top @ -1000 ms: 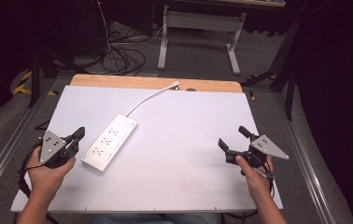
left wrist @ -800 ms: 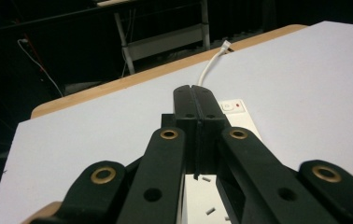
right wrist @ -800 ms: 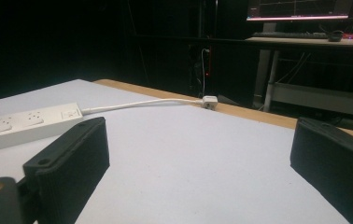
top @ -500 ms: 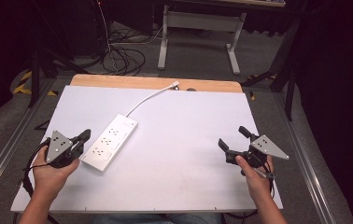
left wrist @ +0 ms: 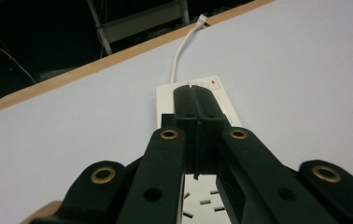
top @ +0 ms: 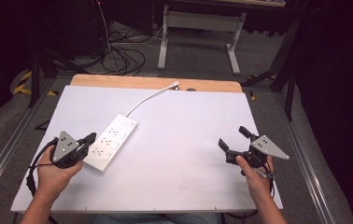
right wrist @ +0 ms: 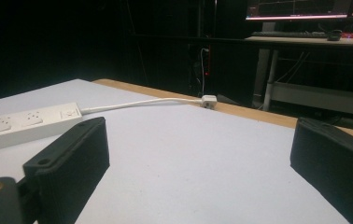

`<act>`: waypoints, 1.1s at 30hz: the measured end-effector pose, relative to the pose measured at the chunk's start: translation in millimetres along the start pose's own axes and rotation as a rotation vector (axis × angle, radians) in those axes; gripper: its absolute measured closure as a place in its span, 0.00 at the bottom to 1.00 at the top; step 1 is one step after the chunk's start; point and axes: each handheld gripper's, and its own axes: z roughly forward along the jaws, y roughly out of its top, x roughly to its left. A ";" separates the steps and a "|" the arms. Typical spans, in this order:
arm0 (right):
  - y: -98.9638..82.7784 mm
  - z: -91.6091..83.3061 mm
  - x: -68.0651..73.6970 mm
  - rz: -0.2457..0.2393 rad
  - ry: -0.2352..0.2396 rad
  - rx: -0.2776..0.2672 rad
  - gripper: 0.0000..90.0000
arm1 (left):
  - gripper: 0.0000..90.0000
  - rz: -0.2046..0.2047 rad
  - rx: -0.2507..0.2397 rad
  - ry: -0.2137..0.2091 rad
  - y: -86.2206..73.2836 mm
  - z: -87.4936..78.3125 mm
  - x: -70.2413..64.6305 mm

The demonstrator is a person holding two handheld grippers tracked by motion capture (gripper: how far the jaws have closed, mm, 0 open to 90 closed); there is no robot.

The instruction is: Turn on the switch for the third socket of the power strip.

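A white power strip (top: 111, 141) lies slantwise on the left half of the white tabletop (top: 179, 182). Its white cable (top: 149, 99) runs to a small plug (top: 176, 85) at the far wooden edge. My left gripper (top: 90, 138) is shut with nothing in it, its tips right at the strip's near left side. In the left gripper view the closed jaws (left wrist: 194, 100) hang over the strip (left wrist: 165, 100), near its red switch end. My right gripper (top: 233, 137) rests open at the right of the table, well away from the strip. In the right gripper view its gap (right wrist: 202, 163) holds nothing, and the strip (right wrist: 25, 123) lies far left.
A wooden strip (top: 118, 81) borders the table's far edge. Beyond it stand a metal desk frame (top: 198, 28) and tangled floor cables (top: 118, 56). A monitor and keyboard (right wrist: 300, 18) sit on a desk behind. Bare tabletop spans the middle between my hands.
My left hand has slid a little to the right, bringing its shut jaws up to the power strip. The right hand and the strip have stayed put.
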 end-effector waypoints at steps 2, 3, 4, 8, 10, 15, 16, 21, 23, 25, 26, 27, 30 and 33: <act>0.0 -0.1 0.0 0.001 0.000 0.000 0.05 | 1.00 0.002 0.005 -0.007 -0.1 1.0 -0.9; -0.1 -0.2 0.0 0.001 0.000 0.000 0.05 | 1.00 0.008 0.010 -0.016 -0.1 1.6 -1.0; -0.1 -0.2 0.0 0.001 0.000 0.000 0.05 | 1.00 0.013 0.016 -0.019 -0.3 2.1 -1.2; -0.2 -0.4 -0.1 0.001 -0.001 0.001 0.05 | 1.00 0.026 0.035 -0.035 -1.1 5.2 -2.6; -0.2 -0.5 -0.1 0.001 -0.003 0.002 0.06 | 1.00 0.036 0.044 -0.040 -1.1 6.6 -2.9; -0.3 -0.5 -0.2 0.001 -0.004 0.002 0.06 | 1.00 0.050 0.061 -0.053 -1.0 10.8 -4.8; -0.3 -0.4 -0.1 0.001 -0.003 0.001 0.05 | 1.00 0.055 0.065 -0.052 -1.0 11.6 -5.0; -0.3 -0.3 0.1 0.001 -0.002 0.001 0.06 | 1.00 0.069 0.087 -0.065 -1.3 14.6 -6.2; -0.2 -0.3 0.1 0.002 -0.002 0.000 0.06 | 1.00 0.071 0.093 -0.072 -1.3 15.3 -6.8; -0.3 -0.4 -0.1 0.000 -0.003 0.001 0.05 | 1.00 0.078 0.097 -0.073 -1.0 16.1 -7.1; -0.3 -0.4 -0.1 0.000 -0.003 0.001 0.05 | 1.00 0.077 0.100 -0.081 -1.0 16.6 -7.7; -0.3 -0.4 -0.1 0.000 -0.003 0.001 0.06 | 1.00 0.080 0.101 -0.083 -1.0 17.2 -8.0; -0.3 -0.4 0.1 0.000 -0.003 0.001 0.05 | 1.00 0.090 0.113 -0.090 -1.1 19.2 -9.9; -0.3 -0.3 0.1 0.001 -0.003 0.001 0.06 | 1.00 0.092 0.128 -0.100 -1.2 21.4 -11.6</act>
